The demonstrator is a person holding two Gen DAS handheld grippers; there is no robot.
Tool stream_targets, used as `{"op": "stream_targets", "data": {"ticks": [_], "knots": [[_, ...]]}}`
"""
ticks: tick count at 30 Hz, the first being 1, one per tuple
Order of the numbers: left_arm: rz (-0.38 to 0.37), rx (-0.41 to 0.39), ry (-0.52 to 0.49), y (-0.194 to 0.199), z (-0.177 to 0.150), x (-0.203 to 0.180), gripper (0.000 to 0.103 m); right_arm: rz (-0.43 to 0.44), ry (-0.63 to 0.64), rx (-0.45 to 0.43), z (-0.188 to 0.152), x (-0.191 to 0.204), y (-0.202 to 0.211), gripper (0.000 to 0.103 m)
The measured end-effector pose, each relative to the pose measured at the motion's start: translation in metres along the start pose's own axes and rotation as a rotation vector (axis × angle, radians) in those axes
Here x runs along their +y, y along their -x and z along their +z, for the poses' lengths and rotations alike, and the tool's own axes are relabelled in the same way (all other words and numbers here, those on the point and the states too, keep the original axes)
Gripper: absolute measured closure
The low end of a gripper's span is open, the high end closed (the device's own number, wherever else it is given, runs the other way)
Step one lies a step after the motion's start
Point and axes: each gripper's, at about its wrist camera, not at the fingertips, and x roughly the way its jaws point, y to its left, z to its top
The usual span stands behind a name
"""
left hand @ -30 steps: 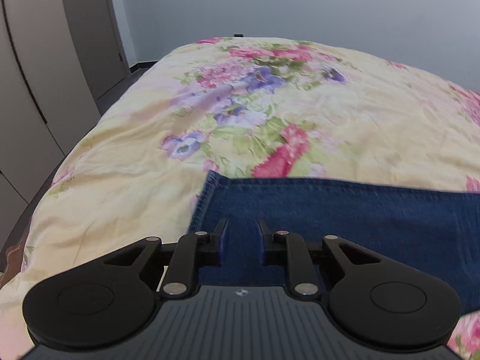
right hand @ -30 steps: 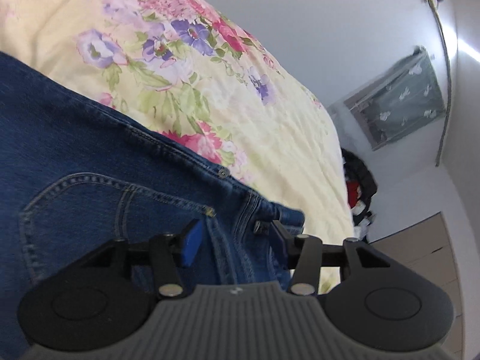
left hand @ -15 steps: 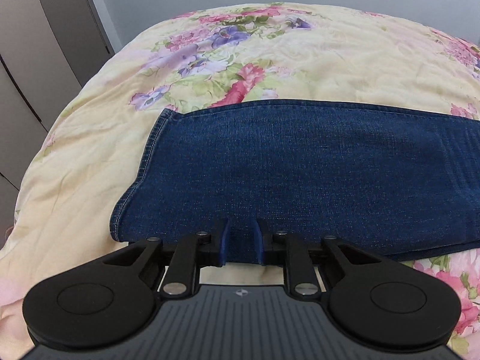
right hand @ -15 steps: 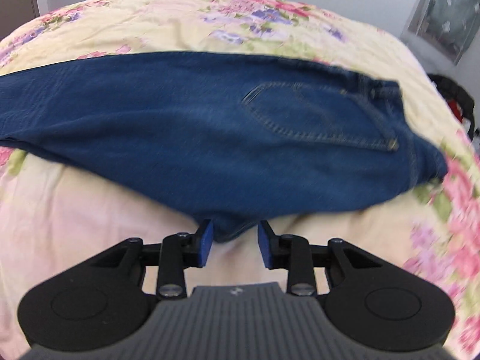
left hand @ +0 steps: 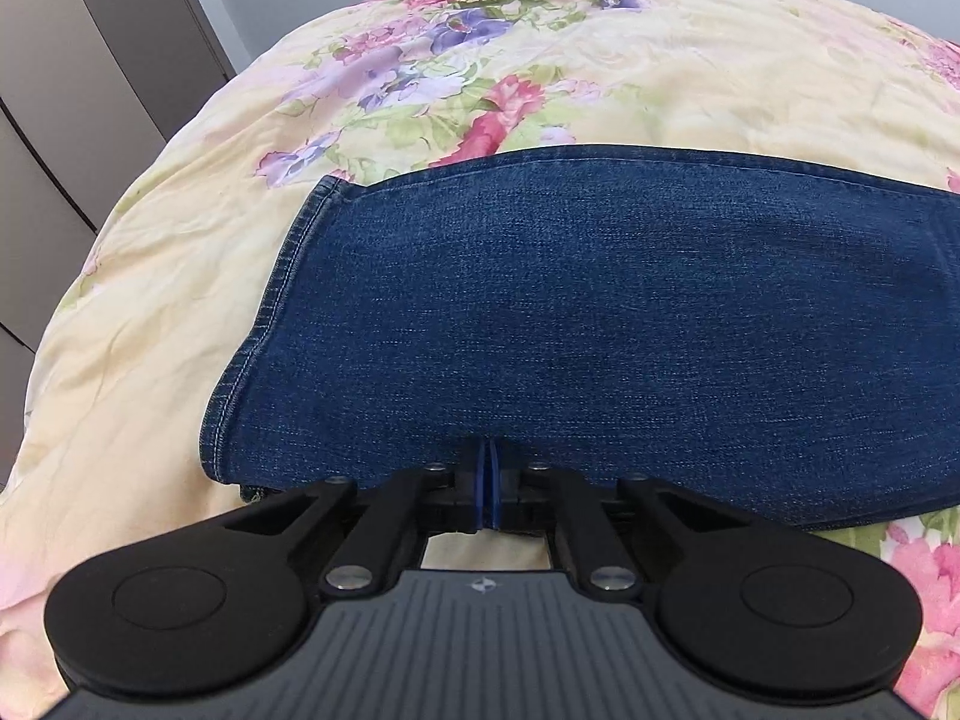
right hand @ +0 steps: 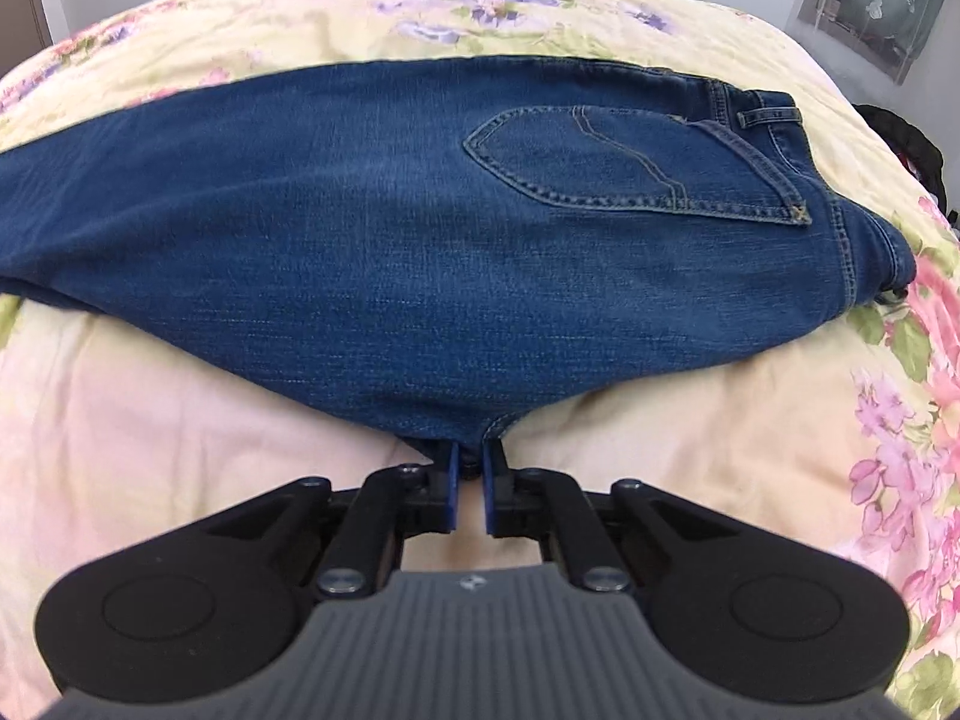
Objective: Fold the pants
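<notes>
1. Pants (left hand: 600,324): spread on the floral bed (left hand: 180,300) directly ahead of both tongs; far end cut off in each view.
2. Left tongs (left hand: 485,456): clamped on the near leg edge.
3. Right tongs (right hand: 470,462): clamped on the near seat edge.

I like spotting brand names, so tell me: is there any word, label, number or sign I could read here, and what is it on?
No readable text anywhere.
Left claw: a small pale emblem on its grey body, a mark, not letters.
Right claw: the same emblem.
Jeans: decorative stitching on the back pocket, no label showing.
Bedspread: flowers only.
Wall hanging: small pale shapes, too blurred to read.
</notes>
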Motion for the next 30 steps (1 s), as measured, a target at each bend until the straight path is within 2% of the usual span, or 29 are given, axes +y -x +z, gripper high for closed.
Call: {"op": "stream_targets", "data": {"ticks": [5, 7, 10, 12, 14, 16, 20, 26, 27, 30], "knots": [[0.014, -0.042, 0.025, 0.016, 0.001, 0.003, 0.093, 0.020, 0.007, 0.040, 0.004, -0.004, 0.017, 0.101], [-0.007, -0.087, 0.025, 0.029, -0.001, 0.004, 0.088, 0.020, 0.048, -0.009, 0.005, -0.001, 0.037, 0.094], [-0.013, -0.104, 0.025, 0.041, -0.002, 0.005, 0.087, 0.082, 0.094, -0.091, 0.015, 0.010, 0.060, 0.094], [-0.008, -0.105, 0.041, 0.044, -0.004, 0.009, 0.086, 0.134, 0.118, -0.123, 0.030, 0.025, 0.058, 0.094], [-0.022, -0.098, 0.108, 0.046, -0.005, 0.020, 0.085, 0.176, 0.138, -0.143, 0.049, 0.044, 0.044, 0.094], [-0.070, -0.103, 0.209, 0.053, -0.011, 0.037, 0.081, 0.212, 0.136, -0.144, 0.069, 0.063, 0.024, 0.094], [-0.185, -0.127, 0.405, 0.059, -0.031, 0.067, 0.061, 0.218, 0.139, -0.145, 0.107, 0.090, -0.019, 0.094], [-0.354, -0.119, 0.710, 0.045, -0.064, 0.106, 0.060, 0.201, 0.137, -0.121, 0.157, 0.110, -0.078, 0.095], [-0.378, -0.121, 0.756, 0.042, -0.068, 0.110, 0.060, 0.195, 0.129, -0.125, 0.166, 0.110, -0.086, 0.098], [-0.446, -0.128, 0.872, 0.033, -0.081, 0.120, 0.052, 0.185, 0.101, -0.129, 0.192, 0.114, -0.106, 0.098]]}}
